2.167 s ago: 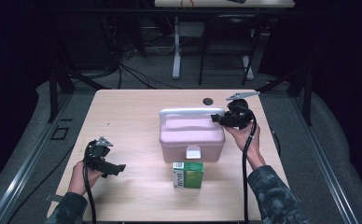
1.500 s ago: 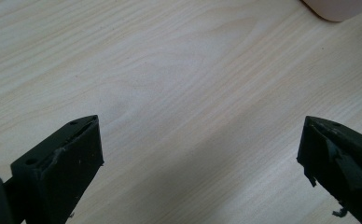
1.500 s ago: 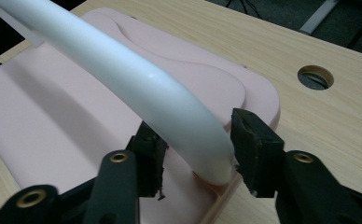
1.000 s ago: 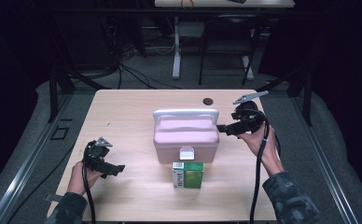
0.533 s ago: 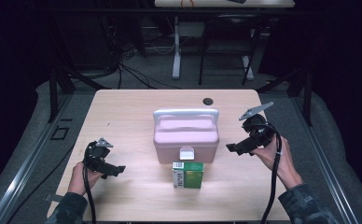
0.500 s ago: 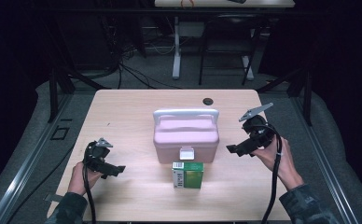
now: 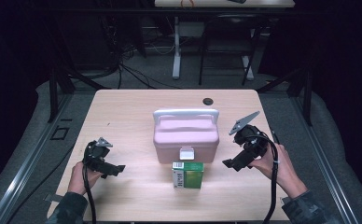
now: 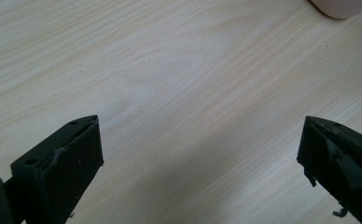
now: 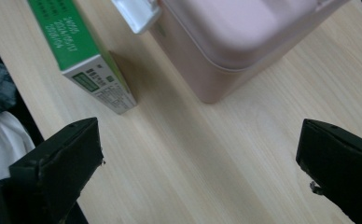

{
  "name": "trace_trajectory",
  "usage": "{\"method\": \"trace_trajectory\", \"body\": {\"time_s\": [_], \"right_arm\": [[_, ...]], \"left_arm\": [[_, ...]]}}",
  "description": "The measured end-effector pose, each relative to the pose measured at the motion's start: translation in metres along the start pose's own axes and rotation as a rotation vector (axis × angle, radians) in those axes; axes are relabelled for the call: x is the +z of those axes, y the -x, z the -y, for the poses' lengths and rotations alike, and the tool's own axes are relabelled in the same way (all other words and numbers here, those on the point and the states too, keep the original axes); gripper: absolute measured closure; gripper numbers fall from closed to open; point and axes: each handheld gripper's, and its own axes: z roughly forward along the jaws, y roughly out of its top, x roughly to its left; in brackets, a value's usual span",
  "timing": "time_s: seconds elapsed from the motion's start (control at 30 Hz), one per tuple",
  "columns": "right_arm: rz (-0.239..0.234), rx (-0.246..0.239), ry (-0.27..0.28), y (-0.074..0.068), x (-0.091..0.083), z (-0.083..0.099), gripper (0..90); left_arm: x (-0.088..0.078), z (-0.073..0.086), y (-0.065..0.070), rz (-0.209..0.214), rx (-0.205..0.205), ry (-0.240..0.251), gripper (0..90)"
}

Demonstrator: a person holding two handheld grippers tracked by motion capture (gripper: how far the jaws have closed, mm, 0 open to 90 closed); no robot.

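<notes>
While the high view takes in the whole table (image 7: 123, 112), the pink lidded box (image 7: 185, 140) at its middle and the green carton (image 7: 187, 174) just before it, the right gripper view shows the carton's fine print, too small to read. The right gripper (image 7: 233, 164), its jaws just opened wide, holds nothing. The left gripper (image 7: 115, 170) gapes empty over bare wood, the box's corner cut off.
</notes>
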Motion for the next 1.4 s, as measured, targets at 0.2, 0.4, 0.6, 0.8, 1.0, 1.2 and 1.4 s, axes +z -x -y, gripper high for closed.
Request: {"method": "trace_trajectory", "body": {"time_s": [0.2,0.4,0.6,0.8,1.0,1.2,1.4], "right_arm": [[-0.022,-0.068,-0.035,-0.017,0.0,-0.013,0.5],[-0.06,-0.128,-0.081,-0.033,0.01,-0.027,0.6],[-0.077,-0.181,-0.109,-0.043,0.016,-0.039,0.4],[-0.108,-0.252,-0.146,-0.057,0.025,-0.056,0.3],[-0.126,-0.318,-0.208,-0.072,0.04,-0.071,0.0],[-0.158,-0.386,-0.277,-0.085,0.062,-0.086,8.4],[-0.17,-0.408,-0.315,-0.087,0.078,-0.095,21.1]], "left_arm": [[0.001,0.001,0.0,-0.001,0.003,-0.001,0.1],[0.001,0.001,-0.001,0.001,0.006,-0.004,0.1],[0.001,0.0,-0.001,0.01,0.009,-0.012,0.1],[0.002,0.0,-0.001,0.013,0.011,-0.013,0.1],[0.002,0.0,0.0,0.014,0.014,-0.017,0.1],[0.002,0.001,-0.002,0.018,0.013,-0.02,0.1],[0.001,0.001,-0.002,0.016,0.015,-0.015,0.1]]}}
